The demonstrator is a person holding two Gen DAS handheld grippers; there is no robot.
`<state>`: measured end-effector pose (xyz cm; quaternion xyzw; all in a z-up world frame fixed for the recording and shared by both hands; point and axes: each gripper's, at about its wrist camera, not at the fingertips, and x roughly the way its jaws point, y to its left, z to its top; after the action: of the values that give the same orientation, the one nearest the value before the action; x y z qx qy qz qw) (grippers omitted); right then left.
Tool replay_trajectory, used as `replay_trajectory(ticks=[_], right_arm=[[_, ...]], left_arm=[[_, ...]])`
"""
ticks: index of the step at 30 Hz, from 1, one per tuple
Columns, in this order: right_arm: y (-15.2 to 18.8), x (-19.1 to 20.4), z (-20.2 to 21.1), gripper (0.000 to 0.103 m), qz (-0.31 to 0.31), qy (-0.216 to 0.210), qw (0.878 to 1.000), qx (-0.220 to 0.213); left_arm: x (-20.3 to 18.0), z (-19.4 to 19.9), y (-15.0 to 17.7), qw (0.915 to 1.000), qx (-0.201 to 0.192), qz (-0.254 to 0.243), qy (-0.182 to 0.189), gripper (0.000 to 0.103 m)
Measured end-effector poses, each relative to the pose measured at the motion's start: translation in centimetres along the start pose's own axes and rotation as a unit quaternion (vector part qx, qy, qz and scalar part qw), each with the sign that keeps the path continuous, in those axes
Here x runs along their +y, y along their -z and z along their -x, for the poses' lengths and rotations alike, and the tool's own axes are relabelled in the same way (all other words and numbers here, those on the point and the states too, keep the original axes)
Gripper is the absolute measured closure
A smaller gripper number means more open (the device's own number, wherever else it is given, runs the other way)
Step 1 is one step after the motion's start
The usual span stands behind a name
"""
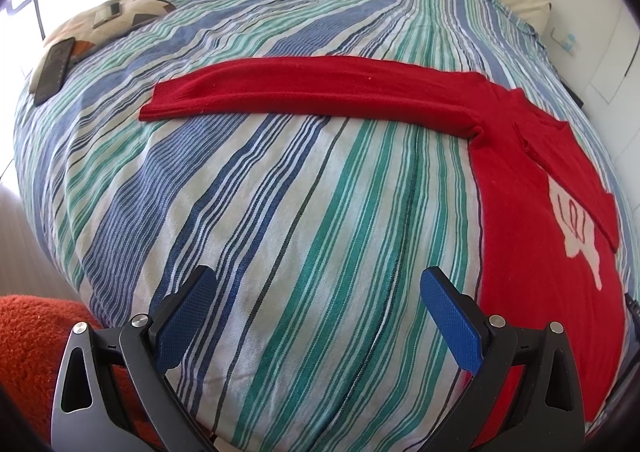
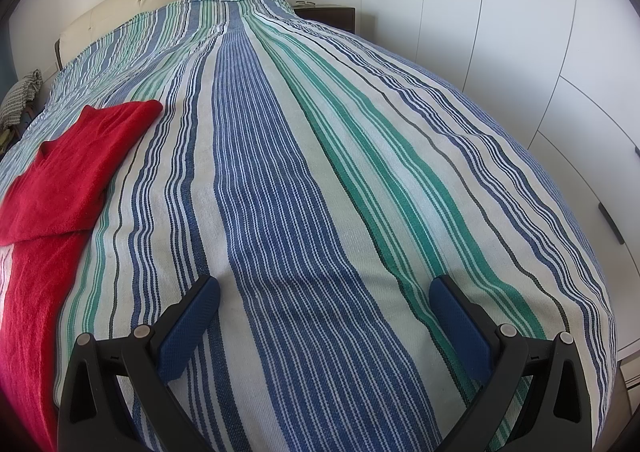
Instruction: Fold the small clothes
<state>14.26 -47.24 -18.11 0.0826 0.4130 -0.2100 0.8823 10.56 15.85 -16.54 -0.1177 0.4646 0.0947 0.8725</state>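
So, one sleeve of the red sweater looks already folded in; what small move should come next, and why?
Probably bring the left gripper to the cuff of the long sleeve and pinch it. That sleeve lies stretched out across the striped bedspread, while both grippers are open and empty, and the right gripper faces bare bedspread.

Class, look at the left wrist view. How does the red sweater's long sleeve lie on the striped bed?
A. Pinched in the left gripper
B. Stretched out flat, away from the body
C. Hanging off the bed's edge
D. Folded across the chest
B: the sleeve of the sweater runs straight out over the bedspread, and the left gripper is open, holding nothing.
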Motion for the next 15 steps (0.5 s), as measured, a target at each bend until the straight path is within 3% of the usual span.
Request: replay_trajectory(ticks=[11, 15], right_arm=[[0.0, 0.0, 0.0, 0.000, 0.000, 0.000, 1.000, 0.000], [0.0, 0.0, 0.0, 0.000, 0.000, 0.000, 1.000, 0.000]], left_arm=[[-0.3, -0.2, 0.1, 0.9999, 0.005, -0.009, -0.003, 0.001], [1.6, 0.4, -0.9, 0.9997, 0.003, 0.023, 0.010, 0.001]])
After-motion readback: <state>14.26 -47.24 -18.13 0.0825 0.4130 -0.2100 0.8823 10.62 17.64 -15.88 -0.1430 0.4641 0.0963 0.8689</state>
